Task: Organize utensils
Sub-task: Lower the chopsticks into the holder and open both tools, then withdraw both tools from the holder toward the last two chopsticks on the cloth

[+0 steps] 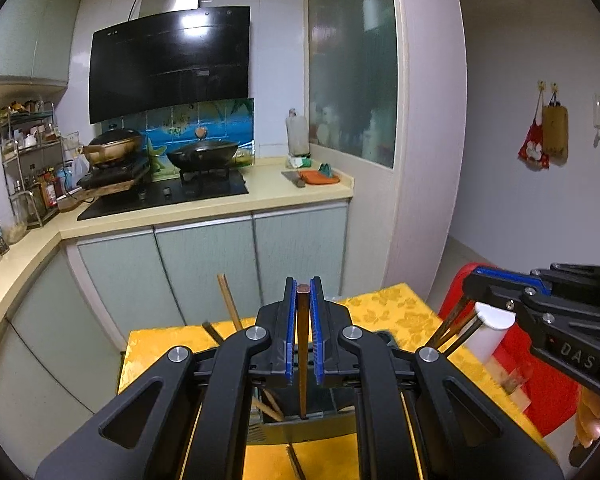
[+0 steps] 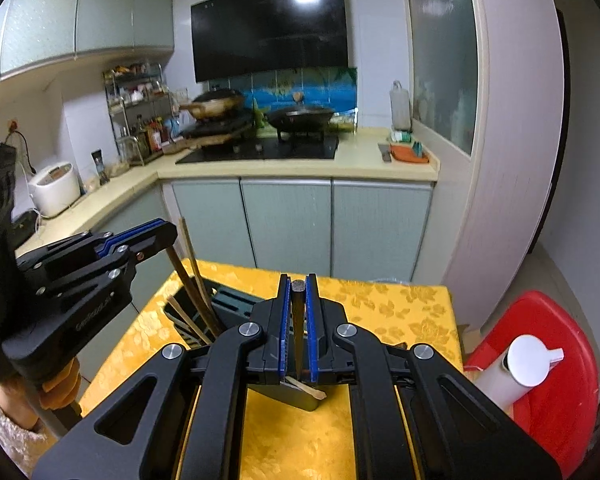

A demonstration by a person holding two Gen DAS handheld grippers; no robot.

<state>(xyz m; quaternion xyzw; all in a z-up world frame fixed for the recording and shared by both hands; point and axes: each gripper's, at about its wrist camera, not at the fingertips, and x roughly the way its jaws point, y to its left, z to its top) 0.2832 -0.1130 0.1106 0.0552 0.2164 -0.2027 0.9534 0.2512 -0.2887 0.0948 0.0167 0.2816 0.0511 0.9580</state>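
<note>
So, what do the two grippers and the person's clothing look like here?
Both the left gripper and the right gripper are matte black plastic with blue pads lining the jaws, silver round pivot bolts and triangular cut-outs in the arms. The right one carries pale lettering. A fluffy whitish sleeve shows.

The dark slotted utensil holder (image 2: 228, 304) is mostly hidden behind the black gripper frames; the red plastic stool (image 2: 556, 400) is cut off by the picture's edge.

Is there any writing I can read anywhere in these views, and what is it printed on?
"DAS": on the side of the right tool, seen from the left camera.
Raised lettering on the left tool: too blurred to read.
Marks on the range hood: too small.
Bottle labels on the spice rack: too small.
</note>
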